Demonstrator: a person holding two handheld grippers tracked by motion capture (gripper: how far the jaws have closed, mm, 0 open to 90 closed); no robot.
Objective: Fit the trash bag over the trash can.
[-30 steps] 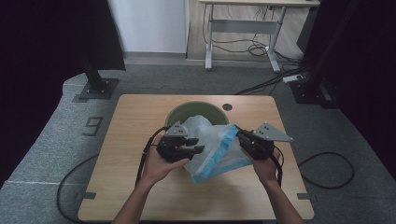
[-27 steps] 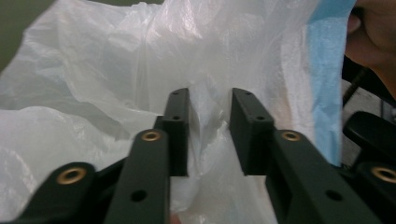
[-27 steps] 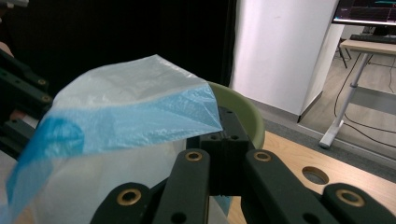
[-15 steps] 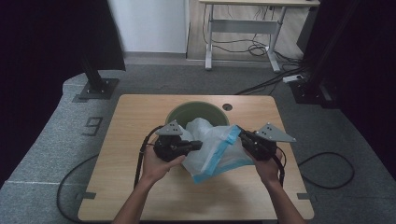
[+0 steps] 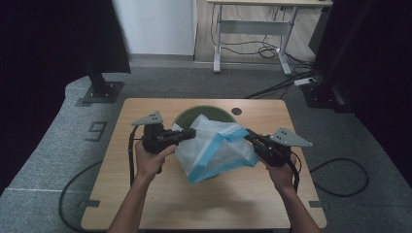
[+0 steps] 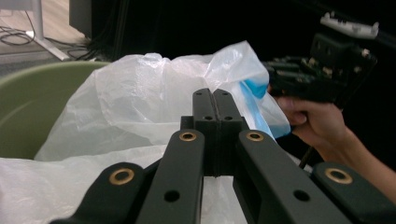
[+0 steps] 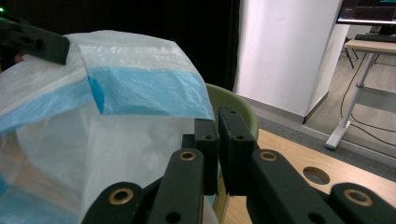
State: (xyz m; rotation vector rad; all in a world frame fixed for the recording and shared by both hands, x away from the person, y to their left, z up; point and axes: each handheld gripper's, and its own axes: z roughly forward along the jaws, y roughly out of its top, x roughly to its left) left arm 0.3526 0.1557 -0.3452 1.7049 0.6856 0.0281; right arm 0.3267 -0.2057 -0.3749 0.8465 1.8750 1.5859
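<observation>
You pinch the bag (image 5: 216, 148) with both grippers' fingers, spread above the bin (image 5: 187, 117) at the worktop's far edge; lining remains.

Only readable thing I can find is a big digit "9" (image 5: 97, 131) on the grey carpeted floor (image 5: 58, 145), just off the left edge of the light wooden table (image 5: 145, 194) in the high view. It's dark grey, blocky, and reads right way up from the person's side. The translucent white plastic bag with blue band (image 5: 214, 145) has no print I can make out. There's a monitor screen (image 7: 369, 9) at the top right of the right gripper view, but whatever's on it is too small to read.
</observation>
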